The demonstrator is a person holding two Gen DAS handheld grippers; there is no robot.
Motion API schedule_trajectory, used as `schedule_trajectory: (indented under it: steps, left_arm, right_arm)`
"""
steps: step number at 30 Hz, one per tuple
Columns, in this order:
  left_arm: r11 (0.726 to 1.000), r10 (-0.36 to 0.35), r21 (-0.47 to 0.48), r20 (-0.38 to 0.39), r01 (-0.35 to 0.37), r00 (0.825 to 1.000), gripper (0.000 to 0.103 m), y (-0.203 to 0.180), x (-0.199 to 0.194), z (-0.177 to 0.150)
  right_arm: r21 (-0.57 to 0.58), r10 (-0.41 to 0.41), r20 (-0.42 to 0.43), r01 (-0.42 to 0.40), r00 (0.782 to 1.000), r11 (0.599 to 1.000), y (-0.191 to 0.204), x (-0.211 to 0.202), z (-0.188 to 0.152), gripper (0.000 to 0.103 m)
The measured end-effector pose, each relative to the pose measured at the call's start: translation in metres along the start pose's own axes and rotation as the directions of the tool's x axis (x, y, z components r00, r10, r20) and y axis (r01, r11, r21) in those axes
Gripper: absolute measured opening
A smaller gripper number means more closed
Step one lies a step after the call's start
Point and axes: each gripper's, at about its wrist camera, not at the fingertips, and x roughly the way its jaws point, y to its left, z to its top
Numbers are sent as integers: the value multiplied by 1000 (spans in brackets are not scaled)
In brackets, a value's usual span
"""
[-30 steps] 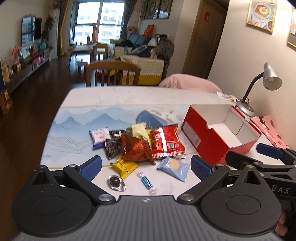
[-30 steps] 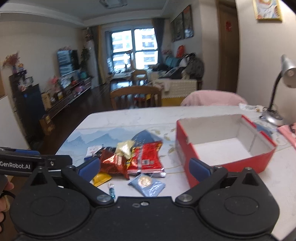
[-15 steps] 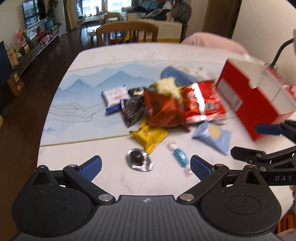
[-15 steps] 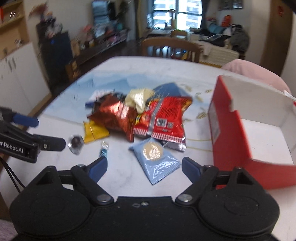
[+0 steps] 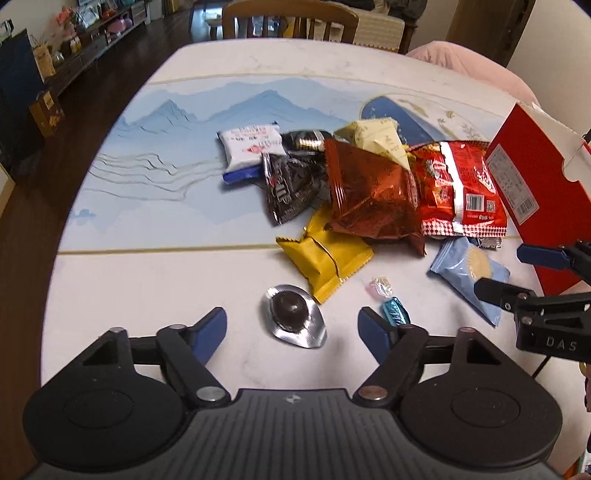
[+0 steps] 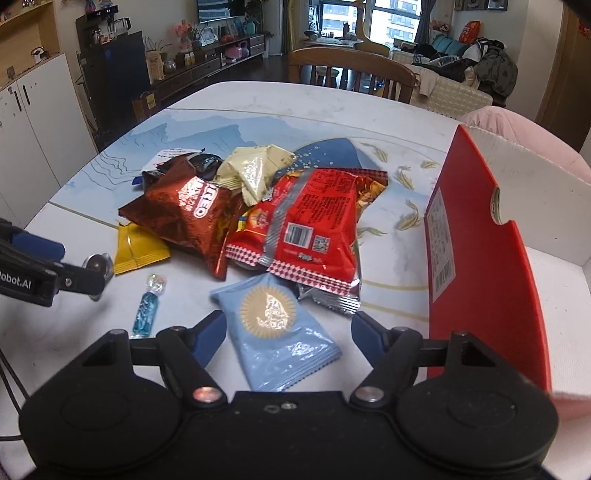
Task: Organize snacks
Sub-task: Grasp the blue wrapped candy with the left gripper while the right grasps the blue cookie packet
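As both grippers have dropped toward the bench (image 5: 155,280), my left gripper (image 5: 291,326) jaws, just narrowing, straddle the chocolate (image 5: 290,308); right gripper (image 6: 288,334) likewise around the blue packet (image 6: 275,325), neither gripped; box (image 6: 484,236) waits alongside.

I'm in a home's living and dining room. Past my table (image 6: 295,107) stand a wooden chair (image 6: 351,66), a sofa (image 6: 454,88) and a TV (image 6: 218,7).

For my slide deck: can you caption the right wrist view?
Right tool open over a light blue packet, beside the snack pile and red box.
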Motion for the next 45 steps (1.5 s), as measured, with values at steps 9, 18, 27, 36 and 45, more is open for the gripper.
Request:
schedule_trajectory:
  steps: [9,18,27,36,45]
  left_arm:
    - [985,-164,48,-50,167,985,66,-39,-1,0]
    - [984,-147,91,-72,153,987,58,-58,17,3]
    - [989,-97,106,-45,101,994,29,-60,18,6]
    - [988,-114,96,-44,118,993,12,-52,15,1]
    - [985,-139,94,-24,141,990,12,-44,-1,-2]
  right_arm:
    - [-55,45,-25,-46,999,997,-3,11,3,64]
    - [-121,79,-70,-87,994,989,6,29,2,60]
    - [-124,66,-65,-74,996,990,10,25,-3,47]
    - [-76,27,-53,-31,998,997,15,9,-14,47]
    - [-36,-9,-30,8,1000,999,18,-15,-15,47]
